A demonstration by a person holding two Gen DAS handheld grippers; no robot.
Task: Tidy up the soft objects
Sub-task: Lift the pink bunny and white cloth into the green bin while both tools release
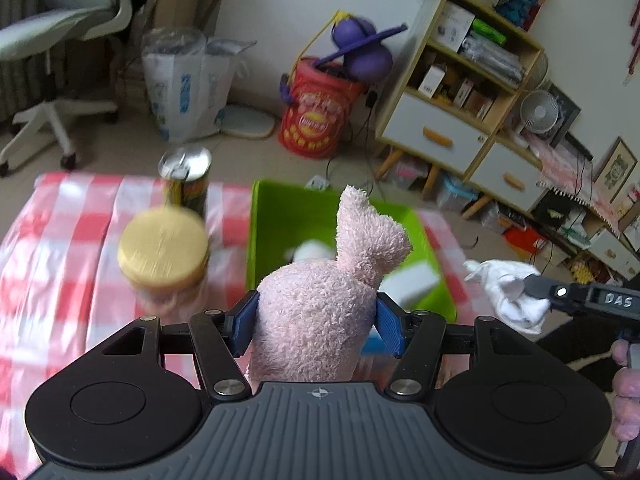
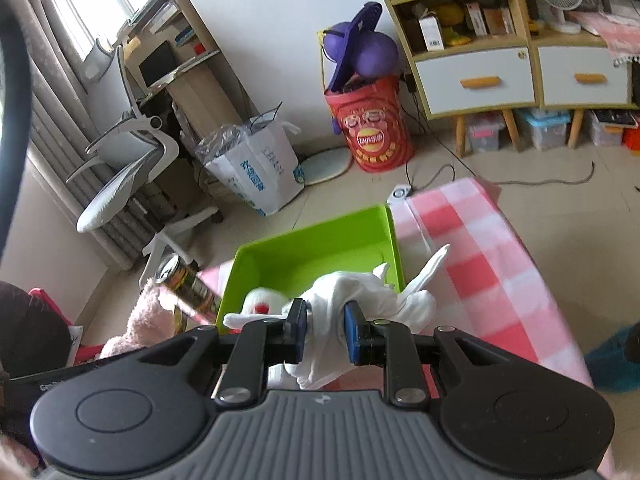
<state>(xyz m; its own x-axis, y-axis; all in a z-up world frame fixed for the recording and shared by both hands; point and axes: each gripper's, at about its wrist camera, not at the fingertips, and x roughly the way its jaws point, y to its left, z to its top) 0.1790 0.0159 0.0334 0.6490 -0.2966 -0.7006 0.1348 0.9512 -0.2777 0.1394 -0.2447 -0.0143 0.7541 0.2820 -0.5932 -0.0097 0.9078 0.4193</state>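
Note:
My left gripper [image 1: 316, 320] is shut on a pink plush toy [image 1: 328, 300] and holds it above the near edge of the green bin [image 1: 280, 208]. My right gripper [image 2: 326, 332] is shut on a white cloth glove [image 2: 372, 300], held over the bin's near right corner [image 2: 312, 252]; the glove and right gripper also show at the right in the left wrist view [image 1: 508, 288]. A white soft toy with a red spot [image 2: 260, 304] lies inside the bin. The pink plush also shows at the left in the right wrist view [image 2: 140, 328].
A jar with a gold lid [image 1: 164, 252] and a tall can [image 1: 186, 180] stand left of the bin on the red-checked tablecloth [image 1: 52, 240]. Beyond are a red barrel [image 1: 320, 112], an office chair [image 1: 60, 40] and a shelf unit [image 1: 460, 80].

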